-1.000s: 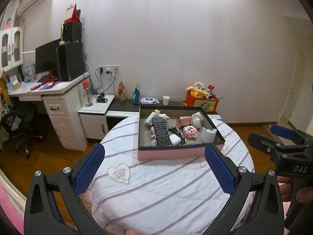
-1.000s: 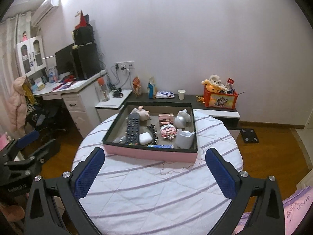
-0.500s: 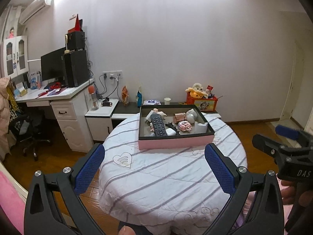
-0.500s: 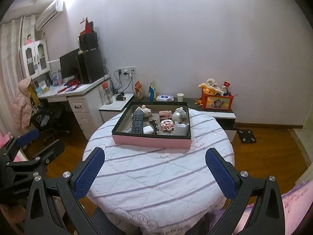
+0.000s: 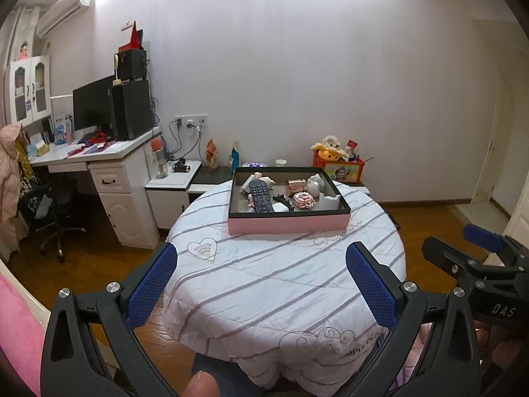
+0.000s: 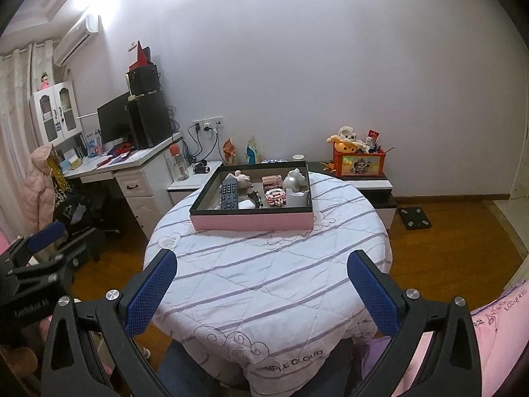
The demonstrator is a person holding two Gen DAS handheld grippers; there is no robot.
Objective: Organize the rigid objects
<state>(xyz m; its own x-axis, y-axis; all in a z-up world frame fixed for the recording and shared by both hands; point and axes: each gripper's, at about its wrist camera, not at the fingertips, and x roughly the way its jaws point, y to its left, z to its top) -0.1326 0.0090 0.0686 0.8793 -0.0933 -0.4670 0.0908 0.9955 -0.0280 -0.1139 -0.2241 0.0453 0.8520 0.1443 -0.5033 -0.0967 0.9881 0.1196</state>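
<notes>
A pink box with a black rim (image 5: 287,224) (image 6: 253,222) sits at the far side of a round table with a striped white cloth (image 5: 281,274) (image 6: 264,271). In it lie a dark remote (image 5: 260,199) (image 6: 229,195), a white case (image 6: 246,203), a pink bracelet (image 5: 303,200) (image 6: 275,197), a rose-gold box (image 5: 295,185), a white figurine (image 6: 293,180) and a white holder (image 5: 329,202). My left gripper (image 5: 261,284) and right gripper (image 6: 261,284) are both open and empty, held back from the table's near edge, well short of the box.
A white desk (image 5: 109,162) with monitor and speakers stands at the left, with an office chair (image 5: 49,208) before it. A low cabinet with an orange toy box (image 6: 358,165) runs along the wall. A scale (image 6: 413,218) lies on the wooden floor at right.
Both grippers have pulled back and away from the table, so the box and table look smaller and farther. Both stay open.
</notes>
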